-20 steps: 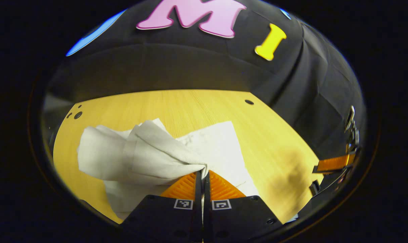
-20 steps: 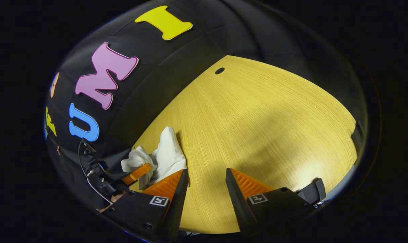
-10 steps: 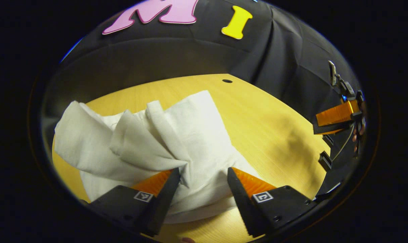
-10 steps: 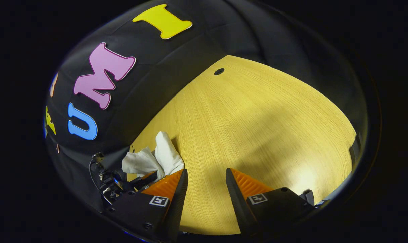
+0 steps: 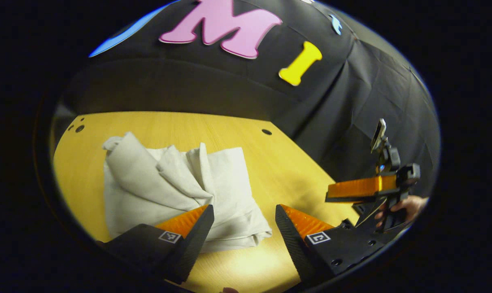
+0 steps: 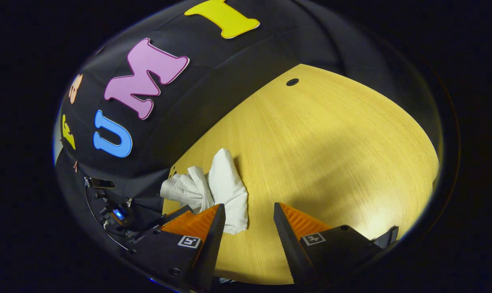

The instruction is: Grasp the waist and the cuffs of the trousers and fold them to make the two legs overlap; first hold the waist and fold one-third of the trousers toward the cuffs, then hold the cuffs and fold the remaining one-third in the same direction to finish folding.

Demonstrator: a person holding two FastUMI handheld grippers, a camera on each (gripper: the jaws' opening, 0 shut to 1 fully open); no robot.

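On the left part of a yellow wooden table (image 5: 294, 171), white trousers (image 5: 168, 191) are seen lying in a folded, bunched pile, with a rolled fold raised along the far left edge and several creased layers gathered toward the middle. In the left gripper view, the pile is found just ahead of the left gripper (image 5: 244, 213), whose two fingers are spread apart with nothing held between them; the near edge of the cloth is partly covered by the left finger, and whether it is touched cannot be told. Small round holes (image 5: 266, 132) are seen in the tabletop beyond the pile and at the far left corner. To the right in that view, the right gripper (image 5: 343, 193) is seen from the side, off the edge of the table, held by a hand (image 5: 400, 205) at its grip. In the right gripper view, the right gripper (image 6: 248, 215) is likewise shown released, fingers wide apart over bare wood, with the trousers (image 6: 213, 189) lying to the left, close beside its left finger. Part of the left gripper's body is seen at the lower left of that view, beside the pile. Black cloth forms the wall behind the table.
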